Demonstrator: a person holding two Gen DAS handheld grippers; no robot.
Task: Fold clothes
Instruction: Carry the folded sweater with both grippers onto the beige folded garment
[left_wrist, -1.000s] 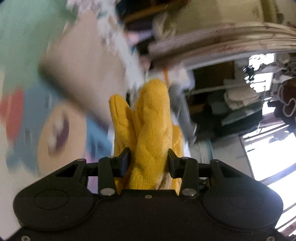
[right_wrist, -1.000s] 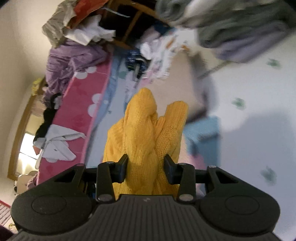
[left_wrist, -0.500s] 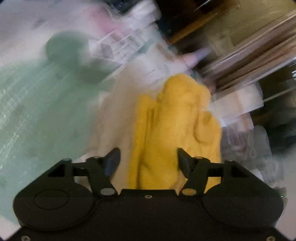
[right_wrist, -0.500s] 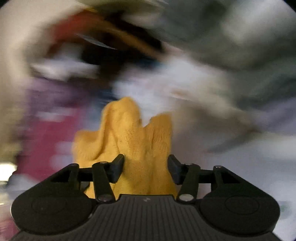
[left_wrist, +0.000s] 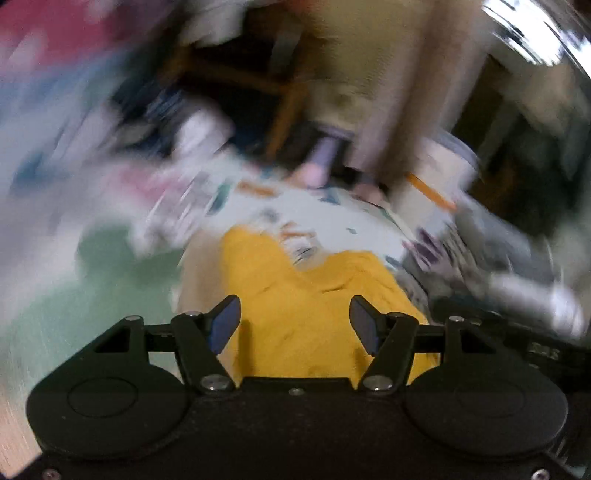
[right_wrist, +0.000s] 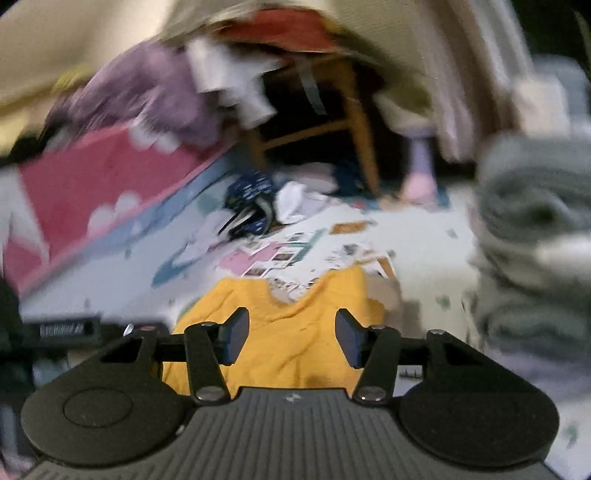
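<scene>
A second ago both my grippers were clamped on the yellow knit garment; now the left gripper and the right gripper both have their jaws wide with nothing gripped, and the garment lies spread on the patterned bed sheet beneath them. I take it I have just laid it down for folding. Both views are badly smeared by motion, so I can't make out its near hem, hidden under the gripper bodies, or whether it lies flat.

Setting: lived-in home room, cluttered. Evidence: pink mat with white clouds at 9 o'clock; wooden chair at 12 o'clock; purple garment heap at 11 o'clock; stacked grey folded fabrics at 3 o'clock; patterned floor covering.
</scene>
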